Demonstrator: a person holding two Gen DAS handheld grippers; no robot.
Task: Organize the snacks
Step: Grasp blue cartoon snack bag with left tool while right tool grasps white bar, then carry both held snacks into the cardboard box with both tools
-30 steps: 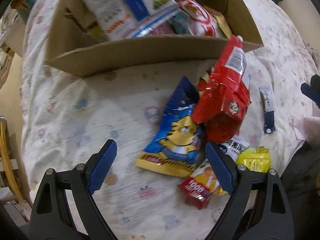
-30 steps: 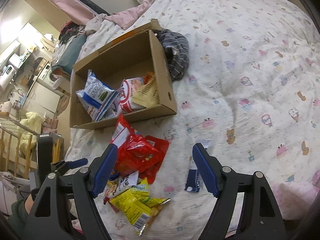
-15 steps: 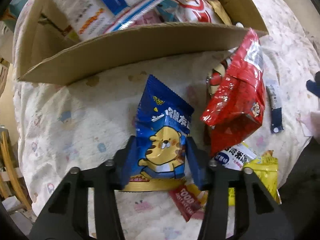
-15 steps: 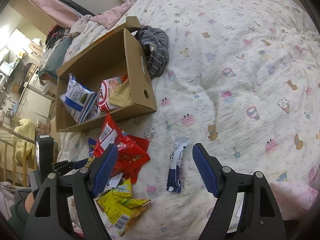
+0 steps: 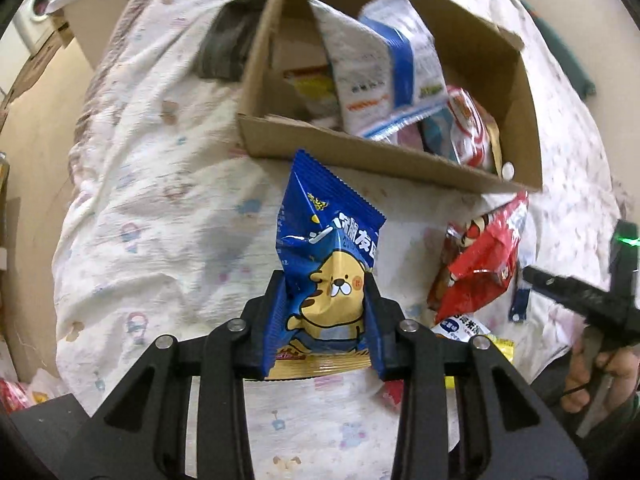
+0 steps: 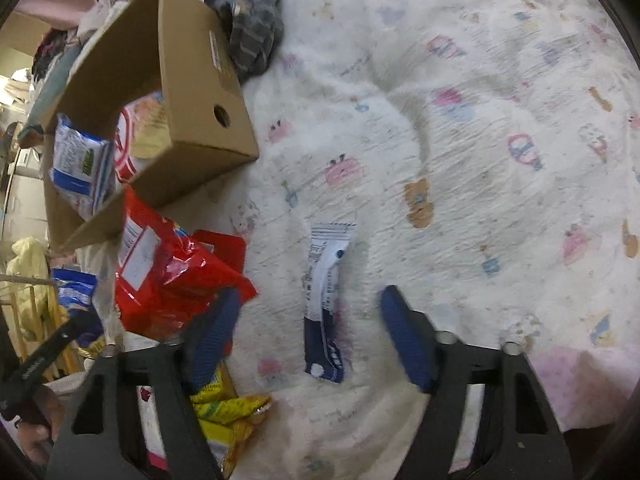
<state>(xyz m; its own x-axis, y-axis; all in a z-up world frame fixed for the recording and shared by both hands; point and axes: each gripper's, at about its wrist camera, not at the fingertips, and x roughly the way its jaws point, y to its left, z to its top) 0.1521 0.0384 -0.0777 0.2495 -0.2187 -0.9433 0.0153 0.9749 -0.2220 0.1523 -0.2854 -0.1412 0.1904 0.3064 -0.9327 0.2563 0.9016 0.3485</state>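
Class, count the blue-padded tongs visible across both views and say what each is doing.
2. The left tongs are shut on the blue cartoon-tiger snack packet below the cardboard box. The right tongs are open around the blue-and-white stick packet.

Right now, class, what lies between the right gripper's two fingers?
In the right wrist view, the open right gripper has a slim blue and white snack stick lying flat on the patterned bedsheet between its fingers, untouched.

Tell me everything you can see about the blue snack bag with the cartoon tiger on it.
The blue snack bag is a glossy, crinkled foil pouch with a serrated top edge, yellow cartoon tiger, white characters and a yellow bottom band. The left gripper is shut on its lower half, holding it upright, top pointing toward the cardboard box. Nothing else visibly touches it.
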